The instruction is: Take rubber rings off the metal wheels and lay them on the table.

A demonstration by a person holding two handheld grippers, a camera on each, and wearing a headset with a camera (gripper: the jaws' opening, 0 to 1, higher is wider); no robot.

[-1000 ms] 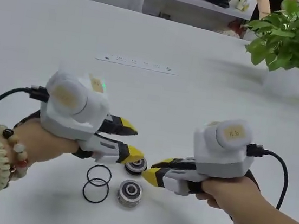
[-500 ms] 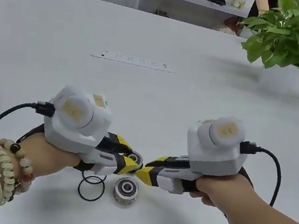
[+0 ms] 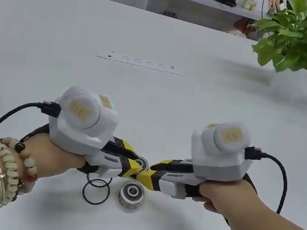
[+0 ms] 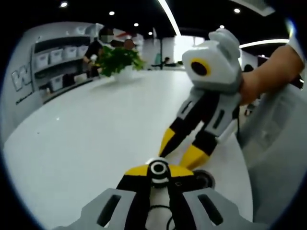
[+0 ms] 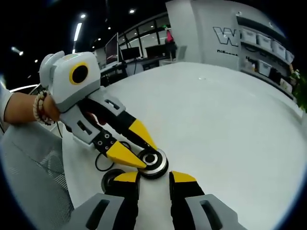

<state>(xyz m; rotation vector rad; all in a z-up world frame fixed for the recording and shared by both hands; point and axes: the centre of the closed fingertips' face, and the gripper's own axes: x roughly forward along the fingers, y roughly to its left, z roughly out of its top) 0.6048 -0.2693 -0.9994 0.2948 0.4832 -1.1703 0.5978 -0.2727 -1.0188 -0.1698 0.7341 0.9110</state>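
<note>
My left gripper (image 3: 134, 166) is shut on a small metal wheel (image 3: 141, 162) and holds it just above the white table (image 3: 200, 98). In the left gripper view the wheel (image 4: 158, 166) sits pinched between the yellow tips of that gripper (image 4: 158, 172). My right gripper (image 3: 152, 172) is open, its tips close against that wheel (image 5: 152, 161) from the right. A second wheel (image 3: 131, 195) lies on the table below both grippers. Two black rubber rings (image 3: 97, 190) lie overlapped to its left, partly hidden under the left gripper.
A white power strip (image 3: 142, 63) lies flat in the middle of the table. A potted green plant (image 3: 297, 37) stands at the far right. Black cables (image 3: 281, 170) trail from both grippers. Shelves line the back wall.
The left gripper's jaws, open around the wheel a second ago, have shut on it. The right gripper has closed in on the wheel from the right.
</note>
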